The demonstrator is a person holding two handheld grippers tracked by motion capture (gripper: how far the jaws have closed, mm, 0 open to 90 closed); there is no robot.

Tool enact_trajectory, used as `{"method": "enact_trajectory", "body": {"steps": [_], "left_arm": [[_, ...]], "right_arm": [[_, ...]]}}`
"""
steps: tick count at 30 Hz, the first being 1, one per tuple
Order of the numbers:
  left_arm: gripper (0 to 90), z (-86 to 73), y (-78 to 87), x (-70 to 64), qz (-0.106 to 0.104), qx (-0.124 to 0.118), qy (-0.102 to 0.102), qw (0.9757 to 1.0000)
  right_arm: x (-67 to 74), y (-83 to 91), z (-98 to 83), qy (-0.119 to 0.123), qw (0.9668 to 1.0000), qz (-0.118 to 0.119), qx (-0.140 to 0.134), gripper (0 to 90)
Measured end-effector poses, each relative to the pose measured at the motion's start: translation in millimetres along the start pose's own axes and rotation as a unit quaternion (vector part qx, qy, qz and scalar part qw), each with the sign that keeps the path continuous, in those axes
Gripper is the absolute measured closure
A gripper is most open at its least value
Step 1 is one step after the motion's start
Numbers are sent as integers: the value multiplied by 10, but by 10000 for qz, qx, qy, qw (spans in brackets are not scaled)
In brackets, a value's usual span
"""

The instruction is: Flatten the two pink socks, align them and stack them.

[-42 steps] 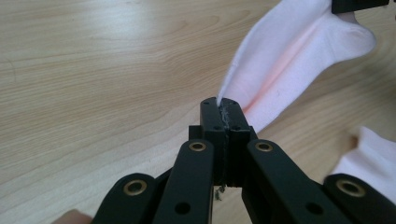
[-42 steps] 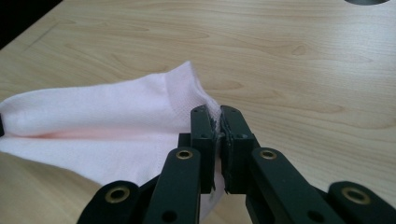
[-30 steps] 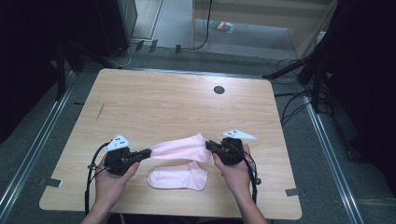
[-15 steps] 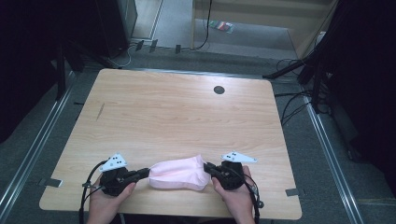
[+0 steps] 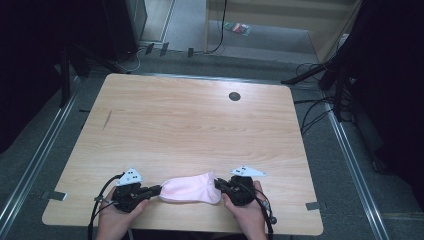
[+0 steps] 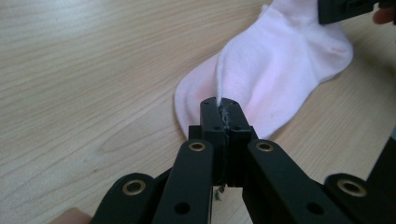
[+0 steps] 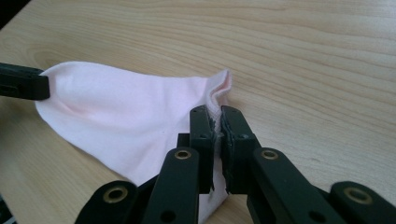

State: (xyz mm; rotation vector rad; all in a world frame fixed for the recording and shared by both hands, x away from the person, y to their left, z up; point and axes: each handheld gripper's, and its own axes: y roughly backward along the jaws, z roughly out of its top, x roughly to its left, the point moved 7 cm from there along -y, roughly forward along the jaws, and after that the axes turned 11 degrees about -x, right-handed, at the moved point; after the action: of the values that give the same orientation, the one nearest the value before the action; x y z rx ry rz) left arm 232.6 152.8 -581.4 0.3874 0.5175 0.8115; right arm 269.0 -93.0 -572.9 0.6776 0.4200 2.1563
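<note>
High view: a pink sock (image 5: 192,189) is pinched at opposite ends by the left gripper (image 5: 156,190) and right gripper (image 5: 218,184), apparently being laid over a second sock; release is likely called for next.

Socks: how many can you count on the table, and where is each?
1 for certain: a pink sock at the near edge, stretched between both grippers. A second may lie hidden beneath it.

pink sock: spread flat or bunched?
Spread flat: the pink sock lies stretched on the table between left gripper and right gripper.
</note>
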Motion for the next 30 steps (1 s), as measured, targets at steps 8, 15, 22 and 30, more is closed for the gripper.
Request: {"method": "enact_trajectory", "body": {"steps": [8,15,22,30], "left_arm": [[900,-60,-37,33,70,154,-115,9998],[682,140,136,35,227,-694,-89,9973],[846,93,-84,-144,24,-374,-616,9974],[726,-93,-114,-35,-192,-72,-1085,9939]], "right_arm": [[-47,-55,-68,59,10000,-7,55,838],[27,66,67,74,9991,10,-407,649],[310,-34,-14,456,9985,254,-191,764],[91,-154,-192,260,9996,27,107,880]]}}
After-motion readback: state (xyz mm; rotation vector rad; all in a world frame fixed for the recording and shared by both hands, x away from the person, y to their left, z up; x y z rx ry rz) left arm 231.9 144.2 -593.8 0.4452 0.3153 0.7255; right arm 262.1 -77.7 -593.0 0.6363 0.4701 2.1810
